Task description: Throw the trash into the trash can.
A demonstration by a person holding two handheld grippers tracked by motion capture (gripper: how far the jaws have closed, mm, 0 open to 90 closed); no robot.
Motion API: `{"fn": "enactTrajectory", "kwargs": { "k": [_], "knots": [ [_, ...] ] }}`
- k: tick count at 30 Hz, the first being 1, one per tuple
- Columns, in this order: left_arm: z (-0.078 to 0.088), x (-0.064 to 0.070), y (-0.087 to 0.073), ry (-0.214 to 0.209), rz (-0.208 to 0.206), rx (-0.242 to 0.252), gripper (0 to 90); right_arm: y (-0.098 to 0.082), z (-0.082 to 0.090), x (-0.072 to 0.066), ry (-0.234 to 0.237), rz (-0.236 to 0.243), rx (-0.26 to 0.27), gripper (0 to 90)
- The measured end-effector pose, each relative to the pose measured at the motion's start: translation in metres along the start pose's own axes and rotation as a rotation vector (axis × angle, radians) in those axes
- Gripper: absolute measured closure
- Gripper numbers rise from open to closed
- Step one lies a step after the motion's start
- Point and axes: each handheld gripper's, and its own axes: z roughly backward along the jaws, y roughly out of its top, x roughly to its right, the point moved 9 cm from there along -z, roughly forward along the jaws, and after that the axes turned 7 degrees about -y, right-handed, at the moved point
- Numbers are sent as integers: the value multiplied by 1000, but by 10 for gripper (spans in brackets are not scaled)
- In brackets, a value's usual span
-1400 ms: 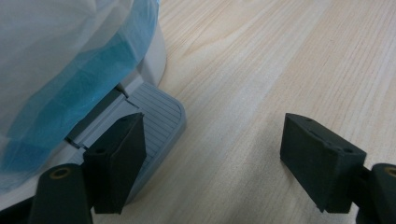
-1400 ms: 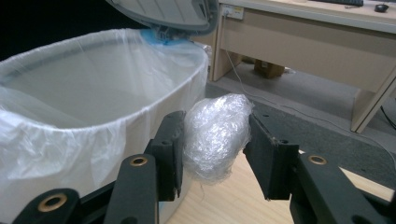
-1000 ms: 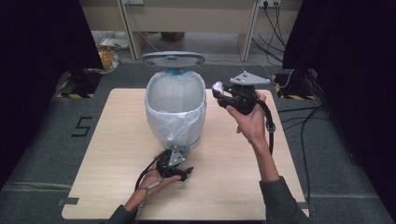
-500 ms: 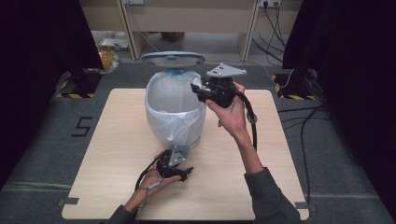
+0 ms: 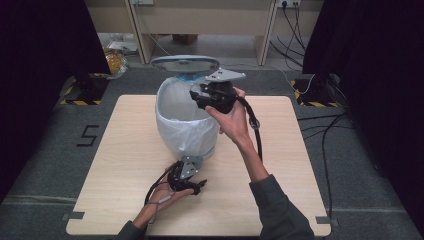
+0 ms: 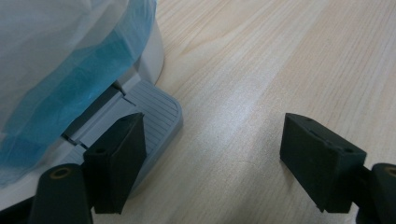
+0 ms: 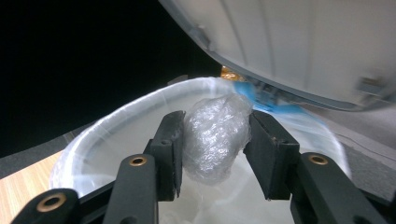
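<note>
Lined pedal bin (image 5: 185, 125) sits with its lid (image 5: 185, 64) up; right gripper (image 7: 212, 140) clamps a crumpled plastic wad (image 7: 214, 135) above its rim, left gripper (image 6: 212, 158) gapes empty, pedal (image 6: 149, 112) at ten o'clock

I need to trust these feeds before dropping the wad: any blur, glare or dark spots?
High view: sharp, evenly lit table, black at both sides. Left gripper view: soft sheen on the wood beside the pedal, the bin liner up close is soft. Right gripper view: plastic wad in the right tool glints, the lid above is blurred, upper left black.
</note>
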Motion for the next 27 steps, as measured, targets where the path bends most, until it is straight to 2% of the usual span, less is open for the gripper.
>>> {"fn": "enactTrajectory", "kwargs": {
  "k": [1,3,4,6,12,17,20,27],
  "knots": [
    [0,0,0,0,-1,-1,217,0,-4,-3,7,-2,-2,550],
    [0,0,0,0,-1,2,217,-1,-14,-7,16,-17,-25,406],
    [0,0,0,1,-1,2,217,-3,-16,-9,16,-22,-40,364],
    [0,0,0,1,-2,2,217,-6,-20,-11,12,-21,-49,336],
    [0,0,0,0,-2,2,217,-9,-13,-5,-12,-22,-44,304],
    [0,0,0,0,-2,2,217,-8,2,5,-29,-36,-24,290],
    [0,0,0,0,-2,2,217,-11,12,14,-48,-29,-18,290],
    [0,0,0,0,2,6,217,-26,35,40,-89,-57,-14,290]
  ]
}}
